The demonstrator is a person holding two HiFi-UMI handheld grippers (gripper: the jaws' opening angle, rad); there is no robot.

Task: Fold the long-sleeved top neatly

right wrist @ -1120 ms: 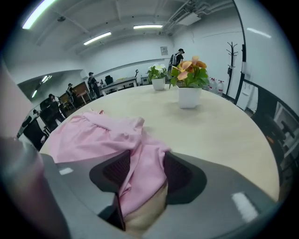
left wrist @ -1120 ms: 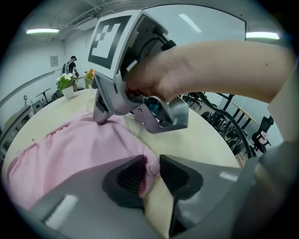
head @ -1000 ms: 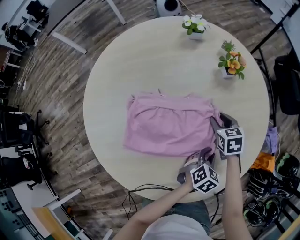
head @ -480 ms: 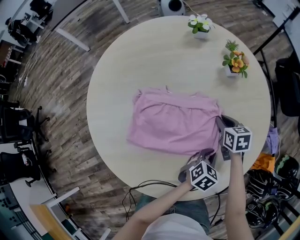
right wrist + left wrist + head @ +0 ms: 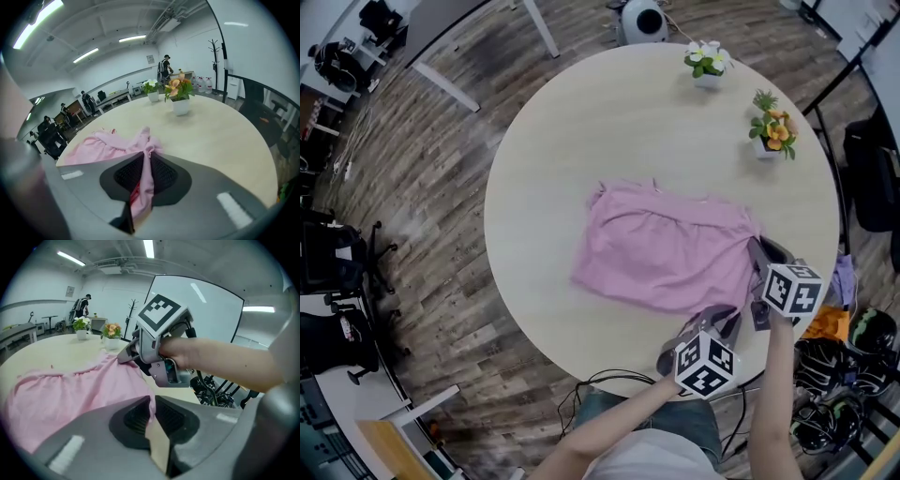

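A pink long-sleeved top (image 5: 666, 248) lies roughly folded into a rectangle on the round table (image 5: 581, 141). My left gripper (image 5: 717, 321) is at the top's near right corner, shut on a thin fold of pink fabric (image 5: 151, 409). My right gripper (image 5: 761, 251) is at the top's right edge; its jaws have just been closing and now pinch a bunched strip of the fabric (image 5: 146, 173). From the left gripper view, the right gripper (image 5: 125, 357) shows holding the cloth's far corner. Both pinched corners are raised a little off the table.
Two small flower pots stand at the table's far right, one white-flowered (image 5: 708, 61) and one orange-flowered (image 5: 772, 131). Cables (image 5: 609, 380) hang by the near edge. Bags and gear (image 5: 853, 347) lie on the floor to the right. People stand in the far background.
Both grippers have lifted slightly with the top's right corners in them. The right gripper's jaws have closed on the fabric. The top's right edge has risen off the table.
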